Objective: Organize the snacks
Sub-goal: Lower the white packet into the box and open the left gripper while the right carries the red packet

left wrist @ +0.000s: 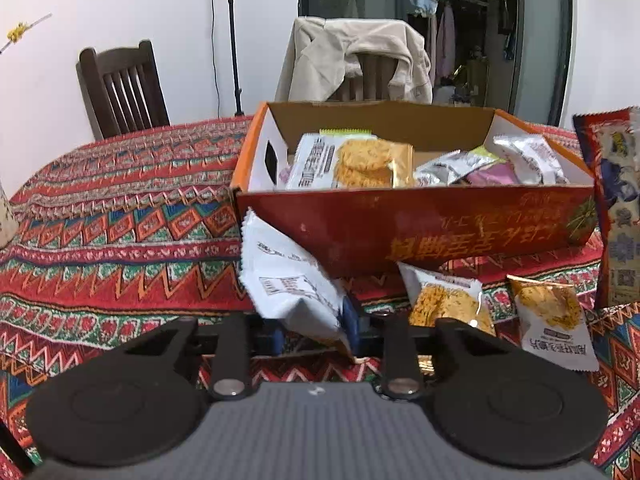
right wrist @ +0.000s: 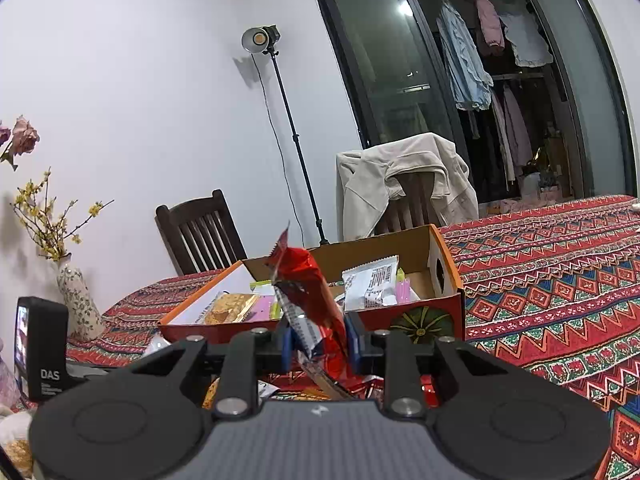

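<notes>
my left hand-held gripper (left wrist: pixel 314 330) pinches a white crinkled packet (left wrist: pixel 286 276) between its blue pads, just before the red cardboard box (left wrist: pixel 420 224). my right hand-held gripper (right wrist: pixel 318 344) is closed on a long glossy red packet (right wrist: pixel 310 292) that stands upright. the box holds flat foil packets. two more noodle packets (left wrist: pixel 552 316) lie on the woven zigzag cloth (left wrist: pixel 120 240) of the desk.

Packets (left wrist: pixel 452 300) before box (left wrist: pixel 420 232) (others inside)
</notes>
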`<state>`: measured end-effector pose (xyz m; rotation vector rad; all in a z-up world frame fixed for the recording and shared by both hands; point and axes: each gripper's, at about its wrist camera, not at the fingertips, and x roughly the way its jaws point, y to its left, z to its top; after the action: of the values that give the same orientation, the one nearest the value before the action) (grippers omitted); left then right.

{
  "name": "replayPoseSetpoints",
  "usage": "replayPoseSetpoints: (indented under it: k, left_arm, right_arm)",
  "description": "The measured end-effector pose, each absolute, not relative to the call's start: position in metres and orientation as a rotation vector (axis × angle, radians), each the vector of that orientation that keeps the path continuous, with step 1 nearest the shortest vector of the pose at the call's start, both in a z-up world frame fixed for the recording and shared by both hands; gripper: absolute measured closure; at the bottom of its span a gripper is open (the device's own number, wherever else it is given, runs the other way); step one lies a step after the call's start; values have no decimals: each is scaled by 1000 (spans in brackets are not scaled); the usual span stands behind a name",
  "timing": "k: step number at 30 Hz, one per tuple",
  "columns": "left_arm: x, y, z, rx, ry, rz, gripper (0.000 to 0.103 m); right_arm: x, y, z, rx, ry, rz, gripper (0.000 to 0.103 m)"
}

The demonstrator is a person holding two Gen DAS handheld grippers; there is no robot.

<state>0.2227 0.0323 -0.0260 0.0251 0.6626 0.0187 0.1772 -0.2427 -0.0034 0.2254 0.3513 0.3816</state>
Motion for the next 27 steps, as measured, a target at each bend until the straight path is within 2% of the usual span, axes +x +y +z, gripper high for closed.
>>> replayPoseSetpoints:
  k: [4,17,27]
  left_arm:
    - [213,32,-15,26,613,9,86]
    - [181,23,17,15,503,-39,86]
    - [178,6,49,13,427,-74,86]
  right_arm:
    - [176,-242,-4,214,343,379,78]
    - [170,-246,-1,219,297,378,78]
    - [163,-250,23,218,227,380,79]
